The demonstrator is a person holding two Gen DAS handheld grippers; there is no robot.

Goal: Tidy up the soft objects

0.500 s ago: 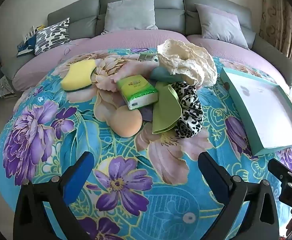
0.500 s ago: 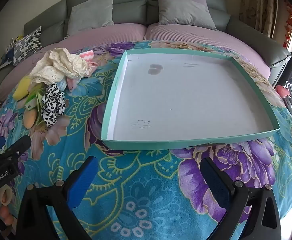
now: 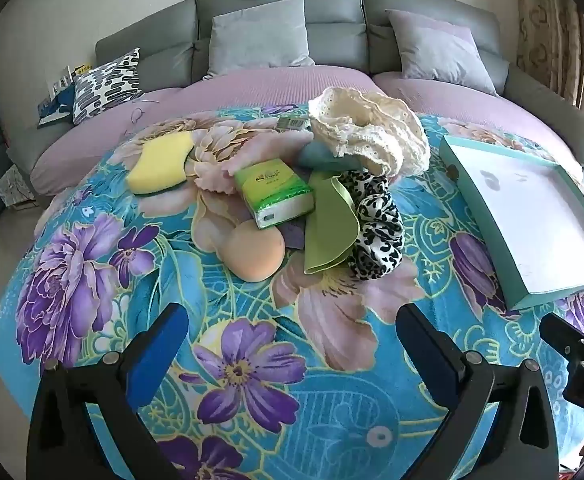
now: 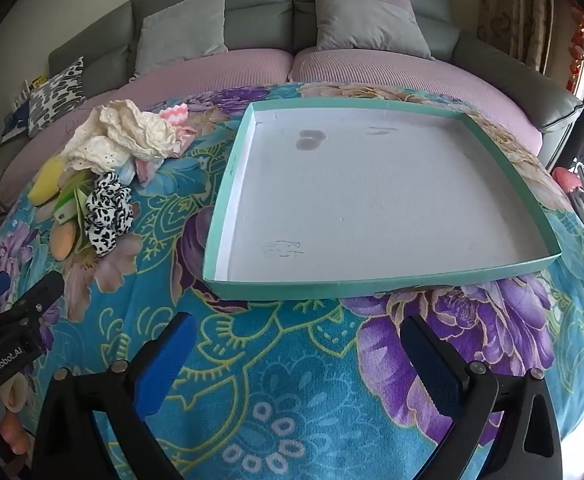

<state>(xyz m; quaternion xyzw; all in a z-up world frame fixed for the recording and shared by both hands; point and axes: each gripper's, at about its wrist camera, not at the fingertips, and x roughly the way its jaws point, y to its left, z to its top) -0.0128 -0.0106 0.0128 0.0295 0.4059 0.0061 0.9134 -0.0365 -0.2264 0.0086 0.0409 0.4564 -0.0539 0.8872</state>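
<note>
Left wrist view: left gripper (image 3: 292, 328) spread wide and holding nothing above the floral blanket (image 3: 252, 360), pile of soft things ahead — yellow sponge (image 3: 158, 162), green tissue pack (image 3: 276, 192), peach puff (image 3: 256, 252), green cloth (image 3: 329, 224), leopard scrunchie (image 3: 375, 226), cream lace cloth (image 3: 371, 136) — with the teal tray (image 3: 479, 208) to the right, apart from the pile. Right wrist view: right gripper (image 4: 295, 340) likewise wide and holding nothing, just short of the tray's near wall (image 4: 371, 284), pile off to the left.

Soft daylight (fisheye-warped, dark corners)
</note>
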